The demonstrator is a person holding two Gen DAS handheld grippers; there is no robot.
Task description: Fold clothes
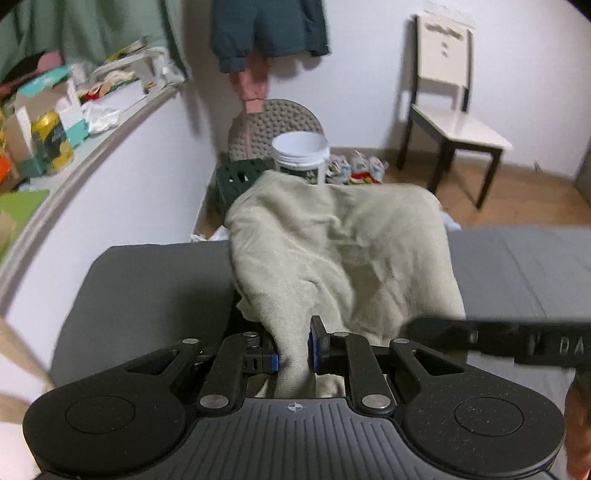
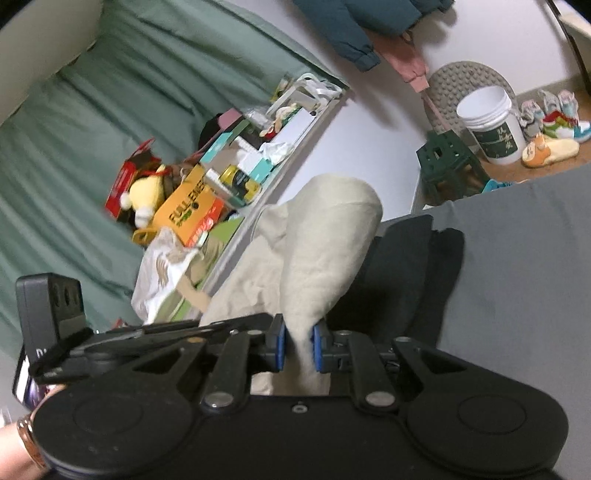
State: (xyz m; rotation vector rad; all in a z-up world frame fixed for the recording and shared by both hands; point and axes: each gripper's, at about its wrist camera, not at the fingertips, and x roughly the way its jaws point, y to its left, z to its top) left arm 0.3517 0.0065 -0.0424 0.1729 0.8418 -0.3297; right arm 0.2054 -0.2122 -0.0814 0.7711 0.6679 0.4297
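Observation:
A beige garment (image 1: 340, 254) hangs lifted above the grey bed (image 1: 524, 266). My left gripper (image 1: 293, 354) is shut on a bunched edge of it between the blue pads (image 1: 314, 350). In the right wrist view my right gripper (image 2: 298, 349) is shut on another bunched part of the same beige garment (image 2: 325, 243). The left gripper's body shows at the left of the right wrist view (image 2: 110, 343), and the right gripper's body crosses the right of the left wrist view (image 1: 498, 339). A dark folded cloth (image 2: 406, 266) lies on the bed under the garment.
A cluttered shelf (image 1: 74, 125) with boxes and a yellow can (image 1: 51, 144) runs along the left wall. A white bucket (image 1: 301, 155), a green stool (image 1: 240, 181), shoes (image 2: 554, 122) and a chair (image 1: 450, 122) stand on the floor beyond the bed. Clothes hang on the wall (image 1: 266, 33).

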